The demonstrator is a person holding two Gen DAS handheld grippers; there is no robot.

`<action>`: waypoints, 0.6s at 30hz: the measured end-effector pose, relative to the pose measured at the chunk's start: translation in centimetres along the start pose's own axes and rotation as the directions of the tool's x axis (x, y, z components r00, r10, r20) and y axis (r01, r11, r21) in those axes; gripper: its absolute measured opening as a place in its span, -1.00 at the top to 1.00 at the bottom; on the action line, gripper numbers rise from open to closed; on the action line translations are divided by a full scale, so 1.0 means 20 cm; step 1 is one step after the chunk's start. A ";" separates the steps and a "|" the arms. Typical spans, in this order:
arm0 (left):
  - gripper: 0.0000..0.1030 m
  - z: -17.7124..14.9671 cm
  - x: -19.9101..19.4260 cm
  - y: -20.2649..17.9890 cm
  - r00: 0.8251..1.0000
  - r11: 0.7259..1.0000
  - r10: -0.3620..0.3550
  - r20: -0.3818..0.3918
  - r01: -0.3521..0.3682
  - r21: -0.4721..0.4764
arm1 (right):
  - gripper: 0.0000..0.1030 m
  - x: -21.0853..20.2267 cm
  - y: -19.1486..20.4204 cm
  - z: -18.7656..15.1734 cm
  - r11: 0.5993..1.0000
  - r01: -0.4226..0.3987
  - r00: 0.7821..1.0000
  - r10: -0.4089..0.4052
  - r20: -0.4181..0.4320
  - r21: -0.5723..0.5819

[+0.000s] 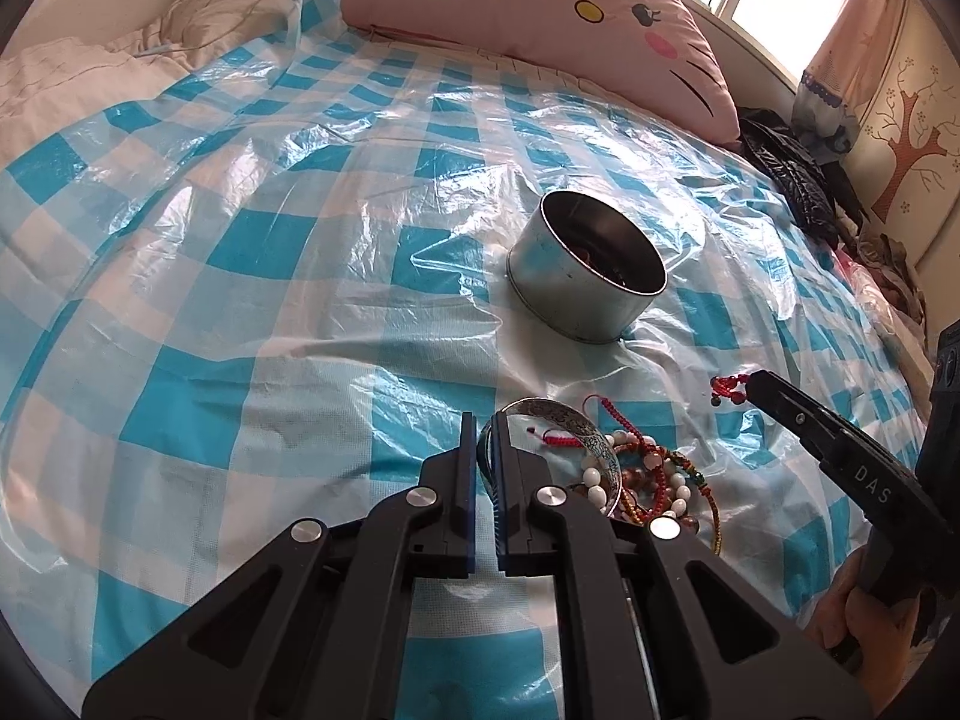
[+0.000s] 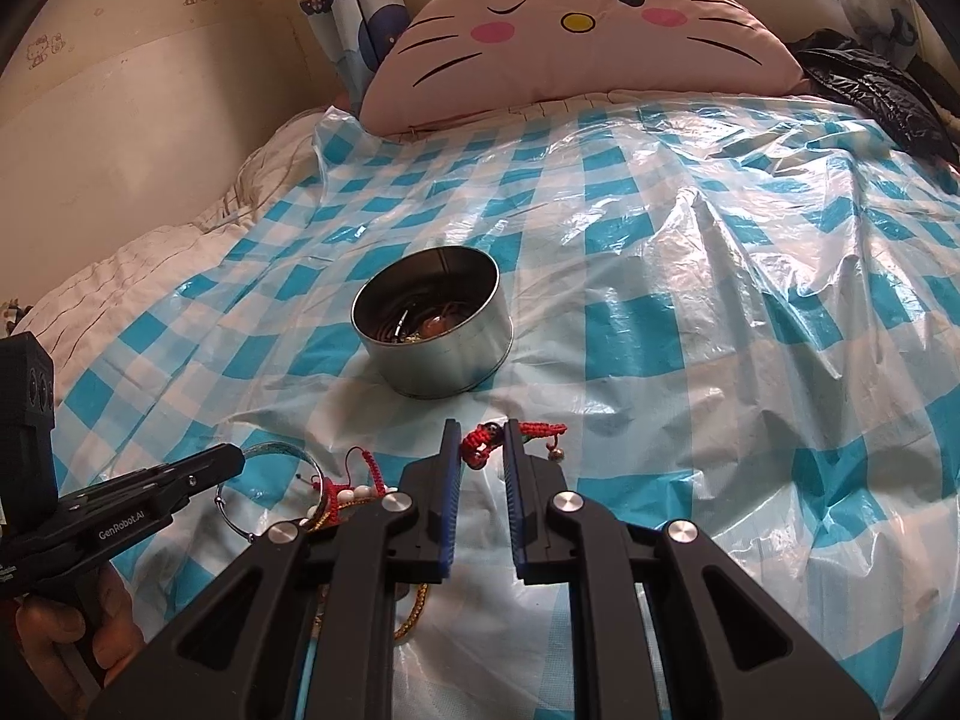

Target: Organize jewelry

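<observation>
A round metal tin [image 1: 585,267] stands on the checked plastic sheet and holds some dark jewelry; it also shows in the right wrist view [image 2: 433,330]. My left gripper [image 1: 487,429] is shut on the rim of a silver bangle [image 1: 576,420], seen too in the right wrist view [image 2: 273,450]. A pile of beaded and red cord bracelets [image 1: 651,474] lies beside the bangle. My right gripper [image 2: 483,435] is closed around a red braided bracelet [image 2: 528,429] with small bells, held just above the sheet; it also shows in the left wrist view [image 1: 729,387].
A blue and white checked plastic sheet [image 2: 690,300] covers the bed. A pink cat-face pillow [image 2: 576,30] lies at the head. A black jacket [image 1: 786,174] sits at the right edge, white bedding [image 1: 72,78] at the left.
</observation>
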State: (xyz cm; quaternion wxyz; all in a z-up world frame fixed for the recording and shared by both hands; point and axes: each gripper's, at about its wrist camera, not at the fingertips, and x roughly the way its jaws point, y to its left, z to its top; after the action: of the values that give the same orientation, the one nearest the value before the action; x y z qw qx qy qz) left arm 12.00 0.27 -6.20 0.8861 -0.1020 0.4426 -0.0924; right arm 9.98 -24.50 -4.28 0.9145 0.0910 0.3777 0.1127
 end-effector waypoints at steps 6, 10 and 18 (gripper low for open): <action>0.92 -0.01 0.02 -0.01 1.000 1.000 0.009 -0.012 -0.008 0.012 | 0.71 -0.01 -0.01 0.00 1.000 -0.005 1.000 0.005 0.003 0.009; 0.92 -0.01 0.07 -0.02 0.997 0.999 0.032 -0.066 -0.031 0.019 | 0.71 -0.01 -0.01 0.00 1.000 -0.011 1.000 0.011 0.002 0.019; 0.80 -0.02 0.13 -0.04 0.992 0.996 0.069 -0.109 -0.063 0.056 | 0.71 -0.01 -0.02 0.00 1.000 -0.013 1.000 0.012 0.000 0.017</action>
State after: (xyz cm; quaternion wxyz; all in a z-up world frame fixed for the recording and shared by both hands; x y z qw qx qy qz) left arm 13.11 -1.25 -8.11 0.8652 -0.0587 0.4915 -0.0801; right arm 9.92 -24.98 -4.34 0.9130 0.1013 0.3780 0.1151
